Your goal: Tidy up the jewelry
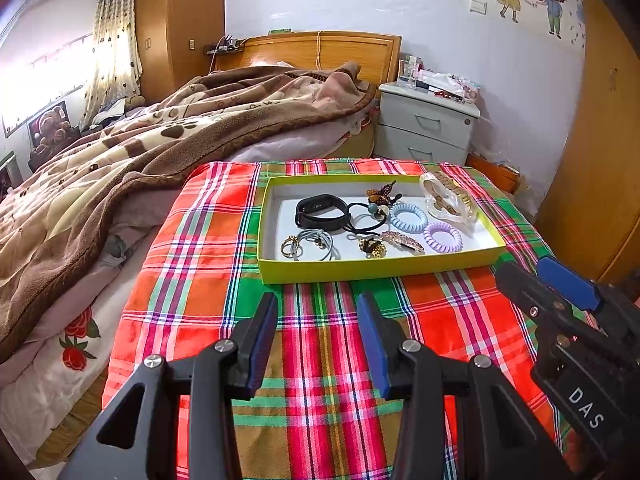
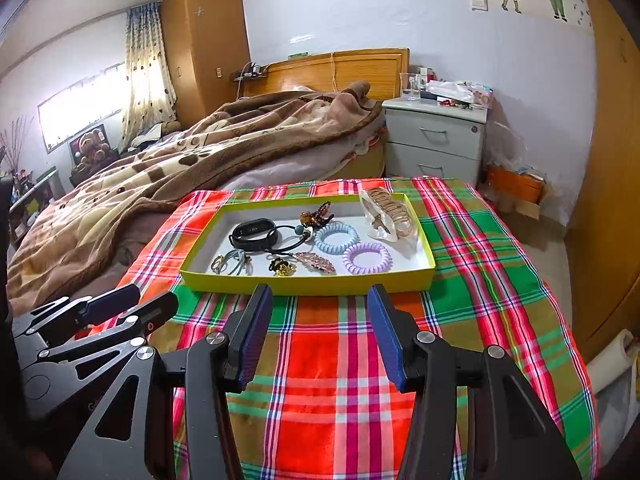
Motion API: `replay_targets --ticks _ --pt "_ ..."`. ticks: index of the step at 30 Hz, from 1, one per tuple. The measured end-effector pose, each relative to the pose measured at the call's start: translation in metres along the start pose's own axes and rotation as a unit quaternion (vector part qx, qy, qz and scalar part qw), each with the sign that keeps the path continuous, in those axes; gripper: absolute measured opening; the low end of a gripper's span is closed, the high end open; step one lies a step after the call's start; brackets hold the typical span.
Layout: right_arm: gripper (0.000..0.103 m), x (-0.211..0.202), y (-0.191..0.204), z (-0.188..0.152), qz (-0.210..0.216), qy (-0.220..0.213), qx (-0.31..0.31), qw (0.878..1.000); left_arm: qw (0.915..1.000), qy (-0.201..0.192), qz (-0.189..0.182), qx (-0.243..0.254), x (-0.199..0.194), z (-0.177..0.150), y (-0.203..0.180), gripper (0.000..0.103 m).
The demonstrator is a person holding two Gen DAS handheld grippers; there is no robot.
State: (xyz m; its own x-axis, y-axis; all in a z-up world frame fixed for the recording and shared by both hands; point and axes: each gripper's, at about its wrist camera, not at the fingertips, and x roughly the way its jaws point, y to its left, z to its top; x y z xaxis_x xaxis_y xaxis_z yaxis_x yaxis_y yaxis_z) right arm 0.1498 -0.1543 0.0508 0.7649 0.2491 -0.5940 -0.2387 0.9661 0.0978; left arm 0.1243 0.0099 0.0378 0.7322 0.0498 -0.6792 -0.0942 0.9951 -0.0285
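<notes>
A yellow-green tray [image 1: 372,270] [image 2: 304,282] sits on a plaid cloth and holds several pieces: a black wristband [image 1: 320,210] [image 2: 254,232], a blue coil hair tie [image 1: 408,217] [image 2: 336,238], a purple coil hair tie [image 1: 442,237] [image 2: 366,258], a clear hair claw [image 1: 448,198] [image 2: 390,212], a pink sparkly clip [image 1: 402,240] [image 2: 316,262], rings and grey cords [image 1: 308,242] [image 2: 232,262]. My left gripper [image 1: 318,304] is open and empty, short of the tray. My right gripper [image 2: 320,296] is open and empty, just before the tray's near wall.
The plaid cloth [image 1: 320,360] [image 2: 344,360] covers a small table. A bed with a brown blanket [image 1: 140,152] lies to the left. A grey nightstand [image 1: 428,128] stands behind, wooden wardrobes [image 2: 612,200] at right. The right gripper also shows in the left wrist view [image 1: 532,276].
</notes>
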Motion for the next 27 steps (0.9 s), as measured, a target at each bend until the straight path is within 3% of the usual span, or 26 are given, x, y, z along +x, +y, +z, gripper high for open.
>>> replay_targets --ticks 27 --pt "0.05 0.0009 0.0002 -0.0011 -0.002 0.001 0.001 1.0 1.0 0.006 -0.003 0.0 0.0022 -0.0002 -0.0002 0.043"
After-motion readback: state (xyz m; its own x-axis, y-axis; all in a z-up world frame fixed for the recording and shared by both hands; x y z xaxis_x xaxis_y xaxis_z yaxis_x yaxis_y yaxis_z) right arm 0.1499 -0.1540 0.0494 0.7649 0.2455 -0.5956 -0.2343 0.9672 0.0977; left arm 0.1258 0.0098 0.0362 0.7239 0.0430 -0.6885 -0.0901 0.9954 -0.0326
